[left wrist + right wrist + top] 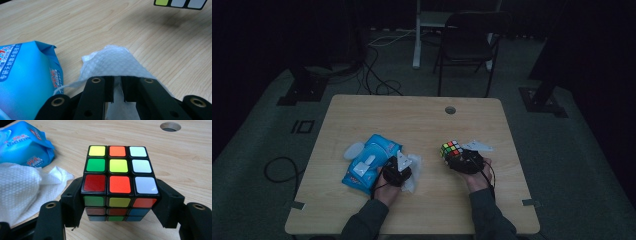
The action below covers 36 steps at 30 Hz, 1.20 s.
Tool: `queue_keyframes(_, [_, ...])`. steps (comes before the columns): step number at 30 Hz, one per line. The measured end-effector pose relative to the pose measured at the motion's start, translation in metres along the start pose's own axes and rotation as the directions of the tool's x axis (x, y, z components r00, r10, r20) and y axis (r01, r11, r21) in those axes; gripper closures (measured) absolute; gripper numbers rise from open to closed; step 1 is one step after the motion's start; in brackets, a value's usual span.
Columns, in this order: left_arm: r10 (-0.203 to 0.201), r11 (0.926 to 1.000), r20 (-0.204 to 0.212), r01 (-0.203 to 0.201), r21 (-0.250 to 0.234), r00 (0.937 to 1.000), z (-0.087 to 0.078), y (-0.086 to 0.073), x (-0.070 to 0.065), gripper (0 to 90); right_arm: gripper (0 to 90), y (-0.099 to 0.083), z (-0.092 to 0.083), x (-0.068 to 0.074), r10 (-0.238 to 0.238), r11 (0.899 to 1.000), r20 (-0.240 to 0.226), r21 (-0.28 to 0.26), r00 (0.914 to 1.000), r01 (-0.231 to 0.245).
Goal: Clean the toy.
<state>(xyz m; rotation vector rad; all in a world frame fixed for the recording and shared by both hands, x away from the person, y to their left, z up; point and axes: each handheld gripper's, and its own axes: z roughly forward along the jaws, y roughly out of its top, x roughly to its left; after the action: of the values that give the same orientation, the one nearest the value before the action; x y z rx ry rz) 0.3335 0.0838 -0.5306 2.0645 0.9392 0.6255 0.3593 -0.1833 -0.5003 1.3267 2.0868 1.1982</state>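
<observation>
A white wet wipe (112, 62) lies bunched on the wooden table (412, 120), beside a blue wipe pack (369, 160). My left gripper (118, 90) is shut on the wipe's near end, and the sheet drapes over the two black jaws. In the high view that gripper (399, 170) sits just right of the pack. At the right, my right gripper (119, 205) is shut on a scrambled Rubik's cube (119, 182), one jaw on each side face. The cube (451, 149) is held slightly above the tabletop, and its underside is hidden.
A round cable hole (450, 110) sits near the table's far edge. A whitish flap (353, 149) sticks out at the pack's left. Beyond the table stand a dark chair (469, 45) and loose floor cables (377, 75).
</observation>
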Motion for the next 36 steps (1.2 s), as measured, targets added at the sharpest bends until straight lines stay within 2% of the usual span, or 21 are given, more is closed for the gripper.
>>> queue_keyframes(5, [-0.037, 0.9993, -0.003, 0.037, 0.007, 0.9993, -0.002, -0.004, -0.002, 81.4, 34.2, -0.004, 0.004, -0.003, 0.000, 1.000, 0.008, 0.017, 1.0000, -0.001])
queue_keyframes(13, [-0.058, 0.9979, -0.019, 0.058, 0.027, 0.9981, -0.001, -0.009, -0.004, 77.7, 34.2, -0.010, 0.011, -0.004, -0.025, 0.999, 0.029, 0.041, 0.9993, 0.024])
queue_keyframes(20, [-0.071, 0.9967, -0.025, 0.072, 0.037, 0.9971, -0.002, -0.011, -0.003, 70.1, 34.2, -0.014, 0.015, -0.002, -0.059, 0.997, 0.050, 0.051, 0.9970, 0.056])
queue_keyframes(25, [-0.088, 0.9952, -0.020, 0.089, 0.041, 0.9959, -0.004, -0.013, 0.000, 65.3, 34.2, -0.016, 0.018, 0.000, -0.085, 0.995, 0.059, 0.056, 0.9946, 0.082])
queue_keyframes(26, [-0.107, 0.9934, -0.014, 0.108, 0.039, 0.9941, -0.006, -0.015, 0.002, 64.1, 34.2, -0.017, 0.021, 0.000, -0.089, 0.995, 0.056, 0.057, 0.9944, 0.086])
queue_keyframes(27, [-0.107, 0.9934, -0.014, 0.108, 0.039, 0.9941, -0.006, -0.015, 0.002, 62.7, 34.2, -0.017, 0.021, 0.000, -0.094, 0.994, 0.060, 0.055, 0.9938, 0.091])
queue_keyframes(36, [-0.137, 0.9895, 0.005, 0.137, 0.047, 0.9905, -0.012, -0.020, 0.004, 55.3, 34.1, -0.020, 0.024, 0.001, -0.100, 0.993, 0.050, 0.060, 0.9937, 0.097])
